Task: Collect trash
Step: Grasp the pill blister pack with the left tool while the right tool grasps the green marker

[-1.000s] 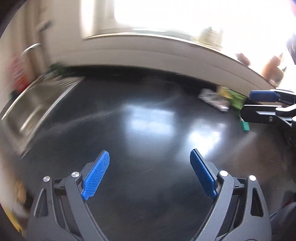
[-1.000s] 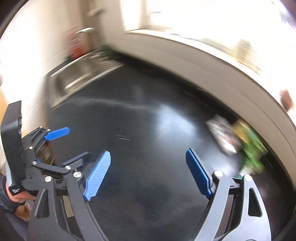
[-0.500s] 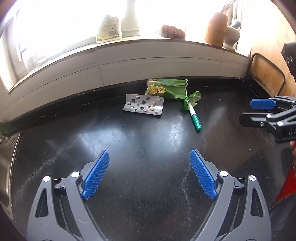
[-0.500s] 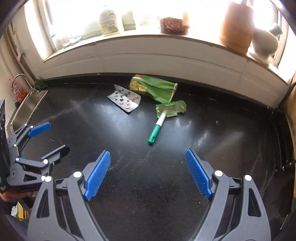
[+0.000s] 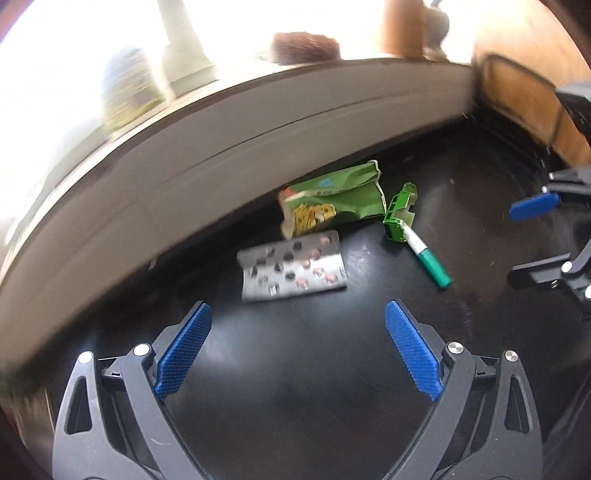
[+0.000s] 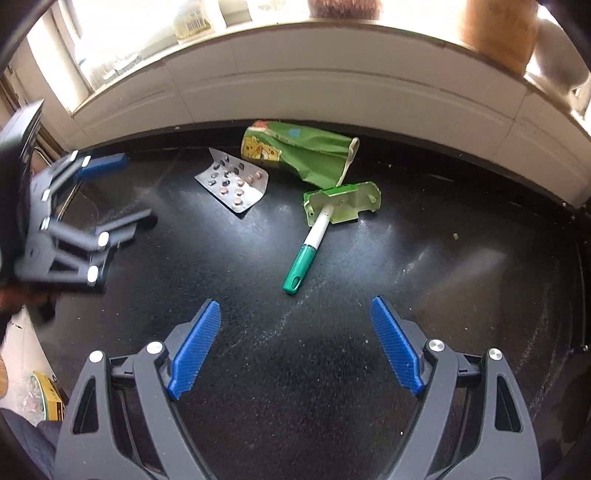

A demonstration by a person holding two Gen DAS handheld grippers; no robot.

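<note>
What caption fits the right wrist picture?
Open right gripper above a black counter facing a green snack bag, silver pill blister and green-handled brush.

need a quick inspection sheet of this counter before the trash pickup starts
surface: black countertop, glossy, with pale streaks and small crumbs.
job's things: green snack bag lying crumpled against the back wall; blister pack, partly emptied, just left of it; green-handled brush right of the pack, its head touching the bag's open end.
clutter: nothing seen on the countertop beyond the three items.
grippers: left gripper and right gripper both hover with jaws open and hold nothing.
cables: a dark loop against the wooden panel, too blurred to identify.
surroundings: white tiled wall; sill with a brown pot and a bottle.
</note>
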